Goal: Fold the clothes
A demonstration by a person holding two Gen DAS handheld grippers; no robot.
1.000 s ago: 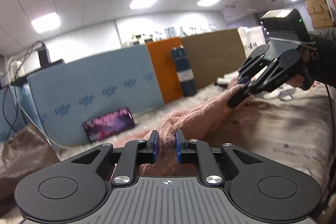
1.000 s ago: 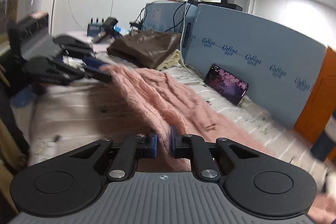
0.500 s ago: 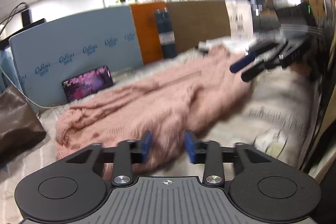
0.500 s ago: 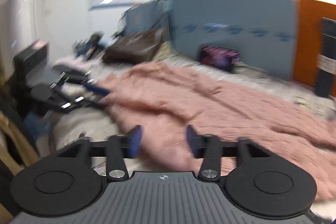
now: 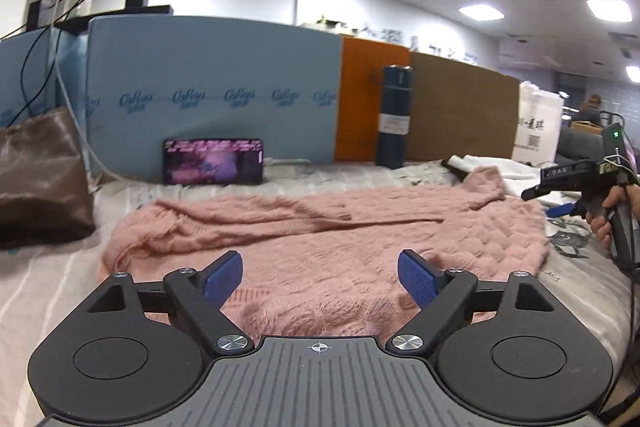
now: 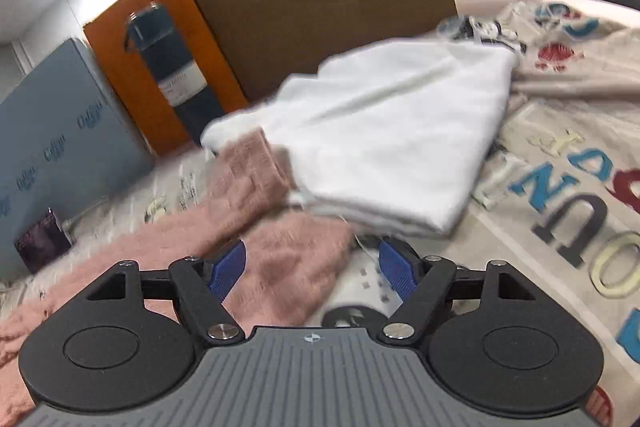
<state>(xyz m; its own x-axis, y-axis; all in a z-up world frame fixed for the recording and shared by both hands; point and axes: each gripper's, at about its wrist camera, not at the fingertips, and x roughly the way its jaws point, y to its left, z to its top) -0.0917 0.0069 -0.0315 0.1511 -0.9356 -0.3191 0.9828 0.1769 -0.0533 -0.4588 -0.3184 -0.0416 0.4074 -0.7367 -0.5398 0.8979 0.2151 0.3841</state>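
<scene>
Where a second ago both my grippers were pinched shut on the pink sweater (image 5: 332, 239) and held it up off the bed, it now lies spread flat across the printed bed cover (image 5: 48, 287), and I have let go. My left gripper (image 5: 320, 277) has its blue pads wide apart and still opening; the knit lies below and between them, but neither pad presses on it. My right gripper (image 6: 312, 265) is also opening, its pads spread over the sweater's right end, one above the pink knit and the other above the cover, gripping nothing. From the left wrist view I can see my right hand (image 5: 608, 211) holding that gripper at the right edge of the bed, low beside the sweater, whereas earlier it was raised with the fabric in its tips.

Just past the right end of the sweater, a folded white garment (image 6: 384, 131) lies on the cover, with one pink cuff touching its near edge. A brown bag (image 5: 36, 179) sits at the left edge of the bed. Along the far edge, a phone (image 5: 213, 161) with a lit screen leans against a blue foam board (image 5: 212, 75), and a dark blue flask (image 5: 394, 115) stands upright before an orange panel (image 5: 374, 99) and a brown cardboard sheet (image 5: 460, 115).
</scene>
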